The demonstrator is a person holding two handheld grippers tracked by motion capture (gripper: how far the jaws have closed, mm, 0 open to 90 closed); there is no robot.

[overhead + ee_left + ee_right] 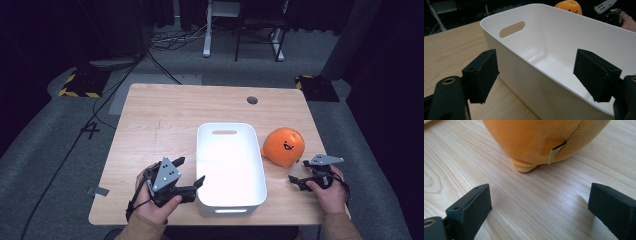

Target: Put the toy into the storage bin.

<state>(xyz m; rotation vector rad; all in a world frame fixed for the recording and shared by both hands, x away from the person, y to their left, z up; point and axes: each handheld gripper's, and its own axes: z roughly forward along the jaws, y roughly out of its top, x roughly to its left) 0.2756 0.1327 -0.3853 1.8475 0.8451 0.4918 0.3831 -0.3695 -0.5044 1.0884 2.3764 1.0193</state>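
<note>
My right gripper (539, 212) sits low on the table, jaws spread wide and empty, with the orange plush toy (541, 140) just ahead of them and not yet between the pads. I judge the step in hand to be taking hold of that toy so it can go into the white bin (231, 170). To do it well, I should slide forward along the wooden table (165, 110) until the soft body sits squarely between the pads, then close on the fullest part rather than on the little stub foot or the sewn tag, which would slip. The plush will give, so I expect to squeeze well in before it holds.

My left gripper (536, 77) also stands wide open with nothing gripped; its pads straddle the near long wall of the bin, one outside, one over the hollow, touching neither side that I can see. Closing there would steady the bin.

From above, the toy lies just right of the bin, near its far corner.
</note>
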